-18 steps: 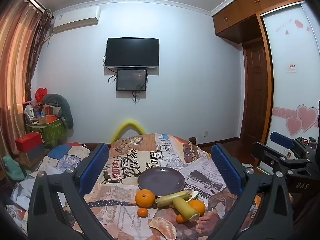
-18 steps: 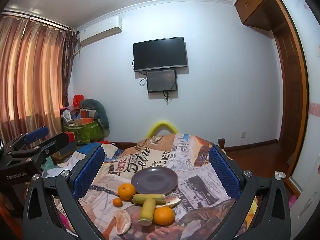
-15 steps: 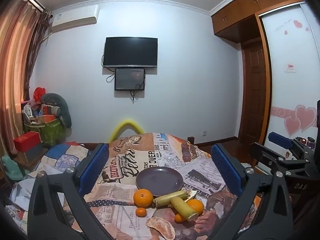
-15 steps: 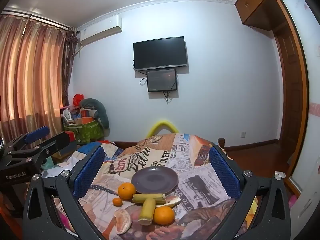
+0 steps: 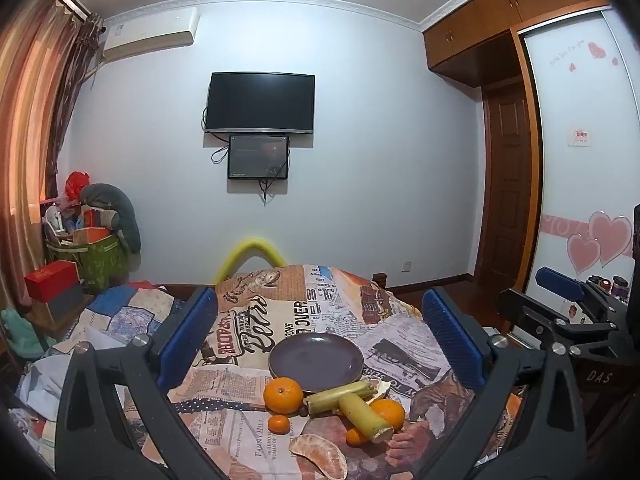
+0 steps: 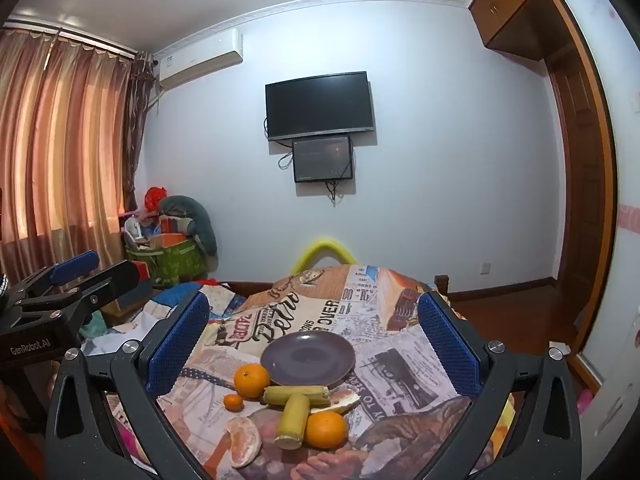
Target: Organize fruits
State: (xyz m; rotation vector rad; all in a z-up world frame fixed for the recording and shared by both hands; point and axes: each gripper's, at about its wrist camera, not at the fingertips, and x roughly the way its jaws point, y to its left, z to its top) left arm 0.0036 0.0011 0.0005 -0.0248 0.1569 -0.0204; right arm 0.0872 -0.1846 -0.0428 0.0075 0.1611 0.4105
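Note:
An empty purple plate sits on a newspaper-print cloth. In front of it lie an orange, a second orange, a small mandarin, two yellow-green cane pieces and a peeled pomelo segment. My left gripper and my right gripper are both open, empty and held back above the fruit.
The cloth-covered table falls away at the far edge, with a yellow chair back behind it. Cluttered boxes and a green bag stand at the left wall. A wooden door is at the right.
The left wrist view has shifted slightly; the fruit sits a touch left and lower in it. The right gripper and the fruit have not moved.

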